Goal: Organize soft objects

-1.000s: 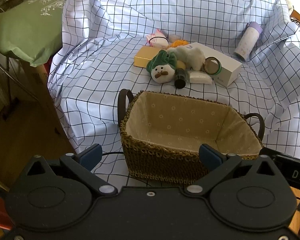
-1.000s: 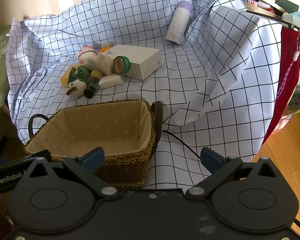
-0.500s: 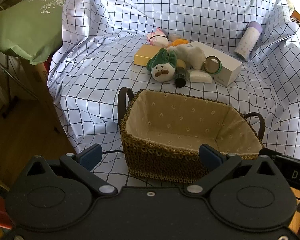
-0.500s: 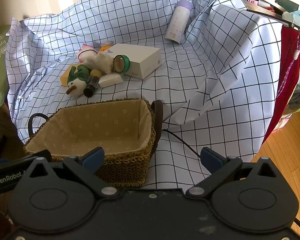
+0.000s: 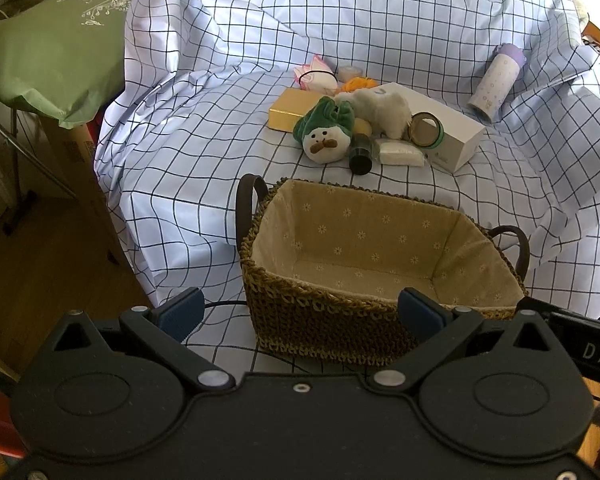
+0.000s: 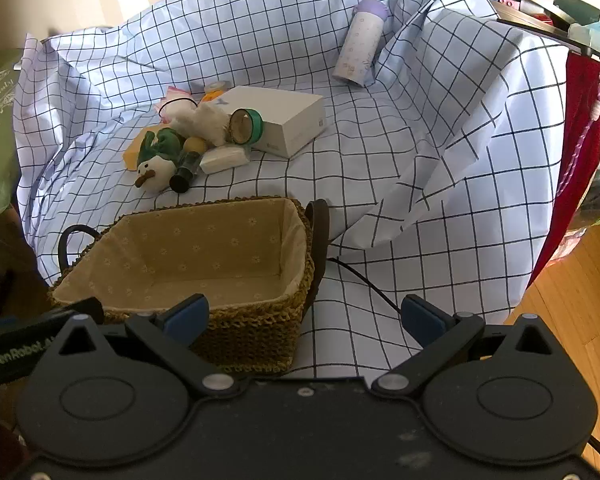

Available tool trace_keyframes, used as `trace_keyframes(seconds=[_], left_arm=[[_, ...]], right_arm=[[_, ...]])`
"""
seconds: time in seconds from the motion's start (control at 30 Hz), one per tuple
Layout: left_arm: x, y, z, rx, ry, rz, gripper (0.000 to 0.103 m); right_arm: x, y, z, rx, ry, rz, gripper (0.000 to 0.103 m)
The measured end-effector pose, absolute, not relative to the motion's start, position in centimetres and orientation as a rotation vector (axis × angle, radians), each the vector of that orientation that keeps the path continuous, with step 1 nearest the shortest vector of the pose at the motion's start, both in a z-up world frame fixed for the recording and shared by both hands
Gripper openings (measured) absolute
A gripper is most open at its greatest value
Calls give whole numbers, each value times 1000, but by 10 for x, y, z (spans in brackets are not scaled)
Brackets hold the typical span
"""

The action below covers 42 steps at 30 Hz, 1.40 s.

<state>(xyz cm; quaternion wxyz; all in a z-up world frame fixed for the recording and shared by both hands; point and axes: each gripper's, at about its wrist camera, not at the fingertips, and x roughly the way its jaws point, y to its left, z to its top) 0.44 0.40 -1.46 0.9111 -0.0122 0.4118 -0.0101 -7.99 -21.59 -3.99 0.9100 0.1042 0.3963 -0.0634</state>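
Left gripper [image 5: 298, 308]: black frame, blue-padded fingers spread wide, holding nothing; poised at the near wall of the basket. Right gripper [image 6: 304, 314]: same build, likewise agape and unladen.

Woven brown basket with beige floral lining and dark loop handles [image 5: 328, 320]: just ahead of both grippers, nothing visible inside.

Soft items, clustered beyond the basket on the blue-checked white cloth [image 5: 188, 152]: round white plush face with green hood [image 5: 325, 138]; cream fluffy plush [image 5: 380, 110], leaning on a white rectangular box [image 5: 456, 132].

Handling advice: reach over the far rim, close on the hooded plush at its middle, and avoid snagging the dark cylindrical tube [image 5: 361, 154] touching it.

Obscured: the small pink and orange items behind the gold box [image 5: 290, 109] cannot be identified; basket floor nearest the grippers is hidden.
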Motion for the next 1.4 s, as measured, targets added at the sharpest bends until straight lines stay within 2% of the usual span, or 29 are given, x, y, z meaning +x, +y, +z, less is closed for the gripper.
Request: trace_keyframes(seconds=[0.6, 0.83, 1.07, 1.2, 1.4], left_arm=[[27, 20, 0, -38, 811, -18, 100], [59, 21, 11, 10, 767, -27, 99], [102, 20, 6, 36, 809, -59, 99], [127, 21, 4, 45, 826, -70, 92], [167, 26, 4, 36, 819, -72, 91]], right_arm=[[-51, -214, -34, 190, 824, -115, 103], [-18, -215, -23, 164, 809, -115, 103], [22, -214, -19, 127, 807, -108, 102], [48, -213, -17, 112, 810, -97, 102], [91, -209, -16, 82, 812, -76, 102]])
